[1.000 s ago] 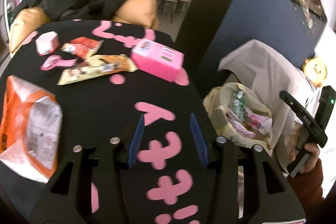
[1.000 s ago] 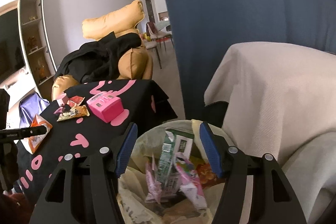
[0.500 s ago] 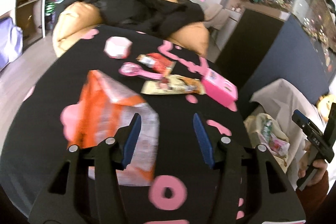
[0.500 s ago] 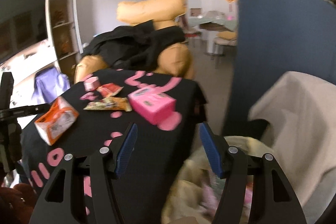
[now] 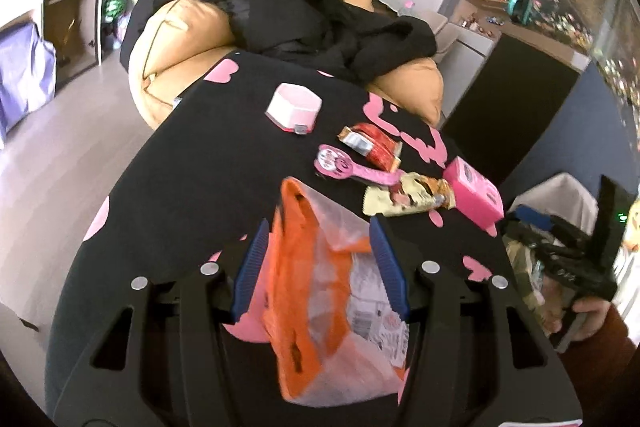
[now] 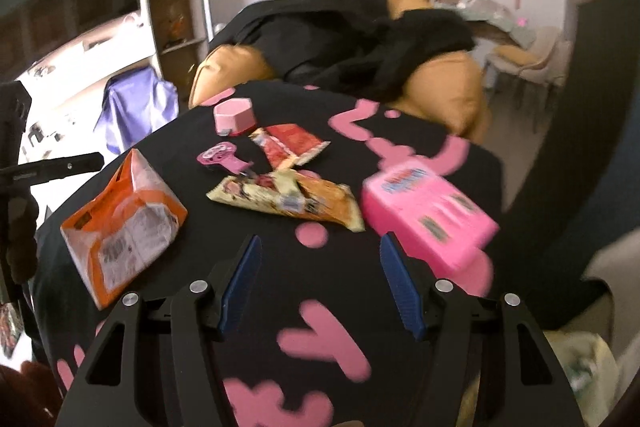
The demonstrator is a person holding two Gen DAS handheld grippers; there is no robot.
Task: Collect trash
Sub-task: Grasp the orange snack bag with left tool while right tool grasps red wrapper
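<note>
Altogether six trash items on the black cloth (image 6: 192, 131): one orange bag (image 6: 120, 223).

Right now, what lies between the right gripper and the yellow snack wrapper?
In the right wrist view, only bare black tablecloth with a pink dot separates the open right gripper from the yellow snack wrapper.

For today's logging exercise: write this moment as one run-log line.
left gripper: open, around orange-and-clear plastic snack bag | right gripper: open, empty, over black pink-patterned tablecloth
</note>
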